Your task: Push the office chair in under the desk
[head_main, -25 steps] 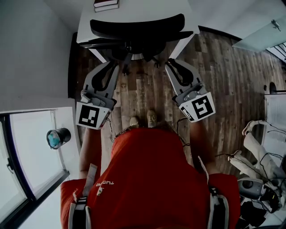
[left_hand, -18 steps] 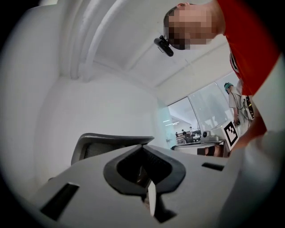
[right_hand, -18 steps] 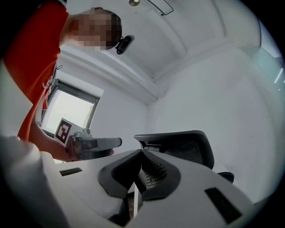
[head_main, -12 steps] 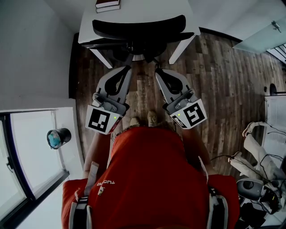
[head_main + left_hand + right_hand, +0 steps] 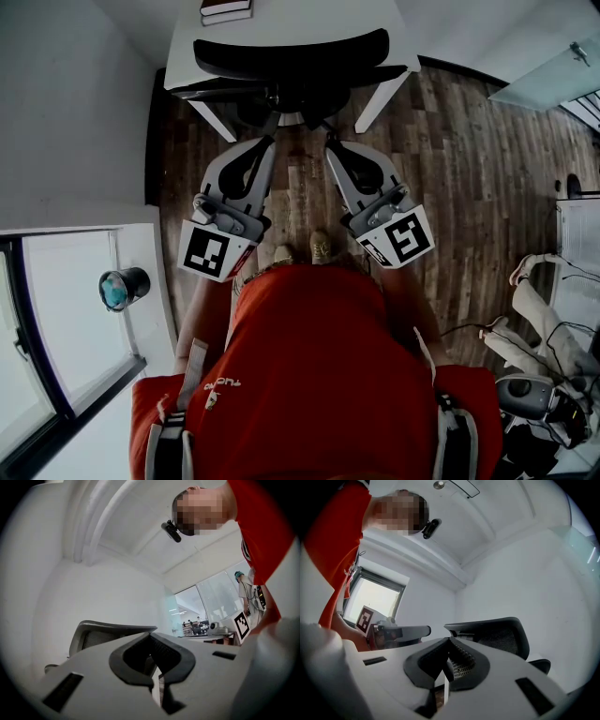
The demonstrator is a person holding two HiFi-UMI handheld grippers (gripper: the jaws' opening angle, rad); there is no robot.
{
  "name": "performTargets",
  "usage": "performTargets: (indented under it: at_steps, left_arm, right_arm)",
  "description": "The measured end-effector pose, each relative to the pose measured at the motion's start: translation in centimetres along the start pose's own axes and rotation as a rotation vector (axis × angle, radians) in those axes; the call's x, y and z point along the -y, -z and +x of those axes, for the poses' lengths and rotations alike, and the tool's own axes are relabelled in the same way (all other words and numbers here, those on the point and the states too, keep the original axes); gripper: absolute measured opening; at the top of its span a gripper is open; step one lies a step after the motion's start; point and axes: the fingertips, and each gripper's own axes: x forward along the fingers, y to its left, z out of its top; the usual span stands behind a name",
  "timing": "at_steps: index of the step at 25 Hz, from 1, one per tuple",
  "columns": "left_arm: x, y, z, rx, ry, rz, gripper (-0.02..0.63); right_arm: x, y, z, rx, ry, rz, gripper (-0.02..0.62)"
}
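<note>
— Looking down from the head view, where is the black mesh-backed office chair (image 5: 291,56)?

— Top centre of the frame, pushed in at the white desk (image 5: 281,23), with its base between the desk legs.

— And each gripper?

— The left gripper (image 5: 268,142) and right gripper (image 5: 330,142) sit just below the chair, over the brown wood-plank floor (image 5: 300,197), tips pointing at it. Each has its jaws pressed together, with nothing between them.

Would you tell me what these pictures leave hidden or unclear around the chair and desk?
Chair seat: head view, mostly hidden under the desk.
Books: head view, cut off by the top edge.
Shoes: head view, mostly covered by the torso.
</note>
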Motion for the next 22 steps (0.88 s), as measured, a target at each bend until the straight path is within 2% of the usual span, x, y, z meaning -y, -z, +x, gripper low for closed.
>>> performTargets:
  at_steps: [22]
  left_arm:
    - [0.31, 0.57, -0.45, -0.009, 0.019, -0.012, 0.009]
  right_arm:
    - [-0.51, 0.07, 0.08, 0.004, 0.001, 0.003, 0.025]
